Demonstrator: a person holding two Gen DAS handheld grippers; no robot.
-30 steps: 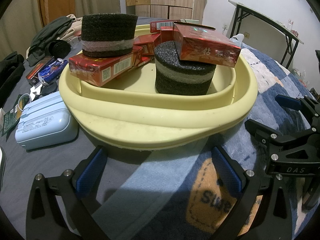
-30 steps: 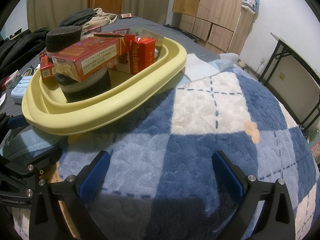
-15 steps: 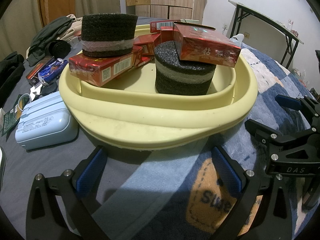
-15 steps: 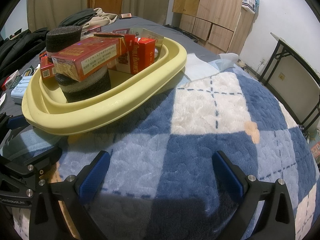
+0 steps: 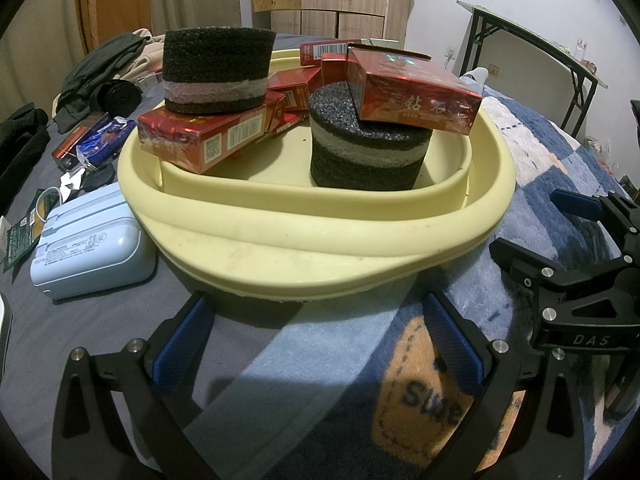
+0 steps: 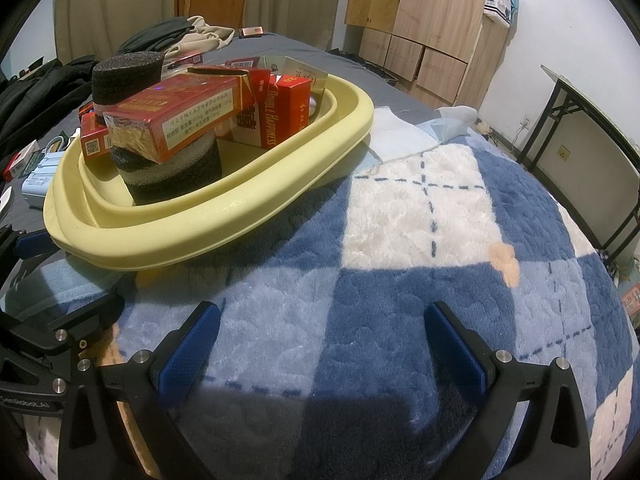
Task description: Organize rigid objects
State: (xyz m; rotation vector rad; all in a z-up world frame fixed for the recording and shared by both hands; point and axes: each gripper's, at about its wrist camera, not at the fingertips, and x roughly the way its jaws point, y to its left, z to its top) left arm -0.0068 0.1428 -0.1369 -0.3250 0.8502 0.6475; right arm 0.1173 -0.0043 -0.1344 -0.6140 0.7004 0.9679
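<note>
The left gripper [image 5: 316, 332] has its blue-padded jaws spread wide with nothing between them, hovering over the bedding just short of the near rim of the yellow basin [image 5: 320, 236]. The right gripper [image 6: 322, 340] is likewise wide apart and empty, over the blue-and-white checked blanket [image 6: 420, 240], with the basin [image 6: 224, 220] ahead and to its left. Each gripper's black frame shows at the edge of the other's view.

Inside the basin, a black-and-grey foam cylinder [image 5: 370, 148] stands near the front wall, with a red cigarette carton [image 5: 412, 88] lying tilted across its top and overhanging it. At the basin's left rim a second red carton [image 5: 212, 136] rests on the edge and carries another foam cylinder [image 5: 218, 70]. More red cartons [image 6: 280, 112] stand upright toward the far end; how many there are is hard to tell, since the stacks in front cover them. The basin's floor is mostly hidden from the right wrist view.

Just beside the basin's left side lies a pale blue case [image 5: 90, 240], and beyond it small packets and wrappers [image 5: 94, 146] too blurred to name. The basin sits where the blanket meets a grey sheet [image 5: 72, 320]; an orange patch with cut-off lettering [image 5: 432, 396] lies under the left gripper. Dark clothes [image 5: 104, 68] are heaped at the far left. Wooden cabinets [image 6: 436, 20] line the back wall, and a black-framed folding table [image 5: 536, 52] stands at the right.
</note>
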